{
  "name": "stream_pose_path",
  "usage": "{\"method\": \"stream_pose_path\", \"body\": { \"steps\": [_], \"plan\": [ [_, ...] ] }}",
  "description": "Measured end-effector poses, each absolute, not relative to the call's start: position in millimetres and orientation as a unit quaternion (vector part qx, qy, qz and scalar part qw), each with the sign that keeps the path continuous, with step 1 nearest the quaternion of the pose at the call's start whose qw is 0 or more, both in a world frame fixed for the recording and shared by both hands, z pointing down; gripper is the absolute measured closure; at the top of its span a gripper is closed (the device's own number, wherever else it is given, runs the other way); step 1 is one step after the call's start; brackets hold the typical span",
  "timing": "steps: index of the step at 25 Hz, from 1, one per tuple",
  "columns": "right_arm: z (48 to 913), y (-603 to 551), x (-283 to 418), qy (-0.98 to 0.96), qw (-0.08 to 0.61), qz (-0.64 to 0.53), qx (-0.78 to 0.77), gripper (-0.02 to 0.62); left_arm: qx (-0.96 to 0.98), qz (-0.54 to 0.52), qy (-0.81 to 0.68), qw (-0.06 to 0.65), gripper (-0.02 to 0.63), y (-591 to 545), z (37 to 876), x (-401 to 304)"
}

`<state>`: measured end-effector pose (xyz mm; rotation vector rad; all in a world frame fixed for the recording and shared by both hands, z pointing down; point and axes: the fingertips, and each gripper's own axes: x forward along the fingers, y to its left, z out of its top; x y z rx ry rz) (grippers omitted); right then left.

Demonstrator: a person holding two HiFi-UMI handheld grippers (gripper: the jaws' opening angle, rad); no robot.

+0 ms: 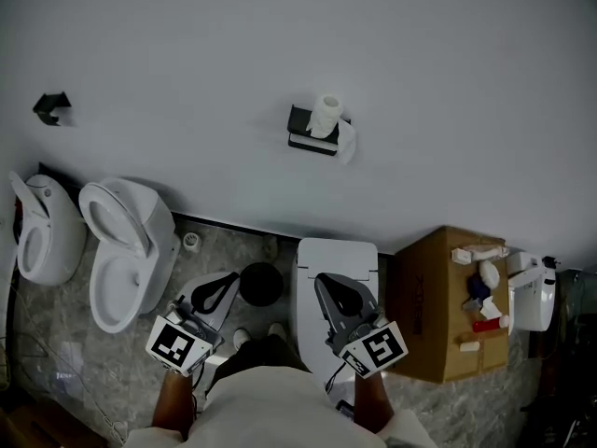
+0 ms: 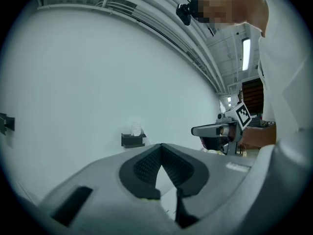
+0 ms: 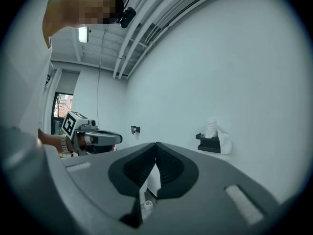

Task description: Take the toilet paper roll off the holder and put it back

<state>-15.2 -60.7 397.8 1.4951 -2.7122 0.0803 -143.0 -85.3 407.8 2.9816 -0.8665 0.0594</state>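
A white toilet paper roll point(image 1: 326, 114) stands upright on a black wall holder point(image 1: 308, 134), with a loose tail of paper point(image 1: 346, 142) hanging at its right. My left gripper point(image 1: 229, 279) and right gripper point(image 1: 324, 280) are held level side by side, well short of the wall and below the holder in the head view. Both are shut with nothing between the jaws. In the left gripper view the left gripper point(image 2: 160, 146) points at the wall with the holder point(image 2: 133, 140) just left of its tip. In the right gripper view the holder point(image 3: 209, 145) and roll point(image 3: 211, 128) lie right of the right gripper point(image 3: 156, 144).
Two white toilets point(image 1: 126, 250) point(image 1: 42, 227) stand on the floor at left. A white toilet lid point(image 1: 338, 254) and a black round bin point(image 1: 261, 285) lie under the grippers. A cardboard box point(image 1: 434, 297) holding small items stands at right. A black hook point(image 1: 51, 107) is on the wall.
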Motion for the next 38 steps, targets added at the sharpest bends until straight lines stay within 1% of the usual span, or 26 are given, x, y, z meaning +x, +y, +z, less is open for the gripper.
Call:
{"method": "stream_pose_path", "body": {
  "steps": [14, 15, 16, 19, 21, 24, 26, 38],
  "plan": [
    [381.0, -116.1, 15.1, -0.873, 0.003, 0.01, 0.488, 0.581, 0.96, 0.033, -0.28, 0.007, 0.603, -131.6, 396.3, -123.2],
    [379.3, -119.0, 16.3, -0.874, 0.0, 0.01, 0.485, 0.561, 0.959, 0.032, -0.28, 0.006, 0.603, -134.7, 395.2, -121.5],
    [377.4, -122.7, 18.2, -0.875, -0.003, 0.01, 0.484, 0.524, 0.959, 0.031, -0.281, 0.006, 0.603, -137.9, 394.1, -119.4],
    [374.4, -139.1, 28.3, -0.872, 0.002, 0.007, 0.489, 0.396, 0.959, 0.037, -0.281, 0.007, 0.603, -144.9, 398.2, -113.5],
    [372.8, -155.0, 35.8, -0.869, 0.012, 0.002, 0.494, 0.345, 0.96, 0.039, -0.278, 0.008, 0.603, -148.0, 399.8, -109.5],
    [369.8, -188.2, 45.9, -0.866, 0.024, -0.005, 0.5, 0.302, 0.96, 0.042, -0.275, 0.015, 0.603, -154.3, 404.1, -107.5],
    [367.8, -212.6, 53.6, -0.862, 0.029, -0.011, 0.506, 0.29, 0.96, 0.045, -0.275, 0.025, 0.603, -158.3, 408.1, -106.9],
    [389.7, -359.7, 92.9, -0.846, 0.068, -0.014, 0.529, 0.276, 0.952, 0.058, -0.298, 0.043, 0.603, -189.4, 424.6, -108.0]
  ]
}}
